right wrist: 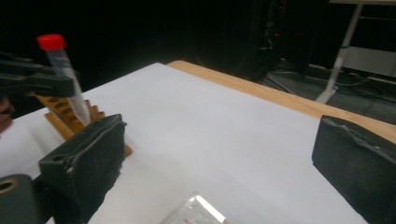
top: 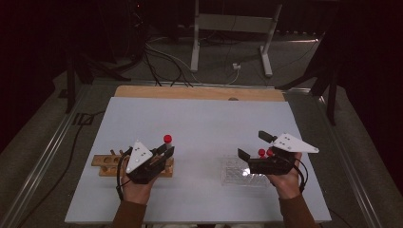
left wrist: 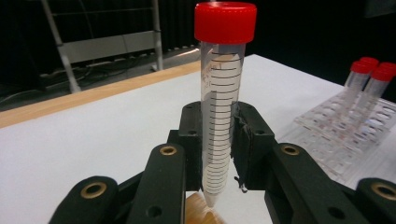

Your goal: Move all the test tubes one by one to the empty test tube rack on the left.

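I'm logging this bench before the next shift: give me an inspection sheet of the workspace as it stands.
Surface: white table top, wooden strip along its far edge.
Job's things: red-capped tube held upright; wooden rack at left; clear plastic rack at right with two red-capped tubes.
Clutter: nothing seen.
Grippers: left gripper shut on the tube above the wooden rack; right gripper open, nothing between its jaws, over the clear rack.
Cables: several on the floor beyond the table.
Surroundings: dark room, grey metal stand behind.
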Action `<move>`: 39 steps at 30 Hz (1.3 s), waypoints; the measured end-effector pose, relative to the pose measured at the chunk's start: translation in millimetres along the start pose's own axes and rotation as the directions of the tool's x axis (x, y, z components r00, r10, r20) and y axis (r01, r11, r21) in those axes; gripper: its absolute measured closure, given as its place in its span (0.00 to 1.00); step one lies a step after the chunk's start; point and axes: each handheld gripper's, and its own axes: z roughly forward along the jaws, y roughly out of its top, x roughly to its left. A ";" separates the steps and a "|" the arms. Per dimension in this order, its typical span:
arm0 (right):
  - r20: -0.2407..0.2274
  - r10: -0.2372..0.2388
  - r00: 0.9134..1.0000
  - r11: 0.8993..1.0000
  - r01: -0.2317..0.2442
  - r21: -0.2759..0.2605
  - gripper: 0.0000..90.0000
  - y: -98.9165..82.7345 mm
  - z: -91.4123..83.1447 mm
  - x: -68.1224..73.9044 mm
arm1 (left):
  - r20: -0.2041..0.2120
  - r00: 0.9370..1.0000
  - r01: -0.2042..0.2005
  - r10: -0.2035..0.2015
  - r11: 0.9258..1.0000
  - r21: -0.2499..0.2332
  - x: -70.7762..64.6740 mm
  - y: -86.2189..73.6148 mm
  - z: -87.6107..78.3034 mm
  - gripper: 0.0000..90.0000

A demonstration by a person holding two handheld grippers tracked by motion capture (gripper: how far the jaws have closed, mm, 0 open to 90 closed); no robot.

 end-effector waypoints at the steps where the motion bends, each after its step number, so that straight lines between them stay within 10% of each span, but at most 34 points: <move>1: 0.009 0.002 1.000 1.000 -0.002 0.000 0.02 -0.3 -2.3 -2.0 | -0.005 1.000 0.002 -0.002 1.000 -0.004 1.9 -0.1 -2.0 0.84; 16: 0.057 0.011 0.998 1.000 -0.011 -0.009 0.02 -7.7 -22.0 -18.5 | -0.056 0.998 0.012 -0.012 1.000 0.006 18.8 -12.1 -24.2 0.84; 39: 0.053 0.029 0.998 0.999 -0.027 -0.036 0.03 -17.1 -31.3 -22.0 | -0.056 0.998 0.009 -0.002 0.993 0.121 19.9 -37.1 -13.2 0.82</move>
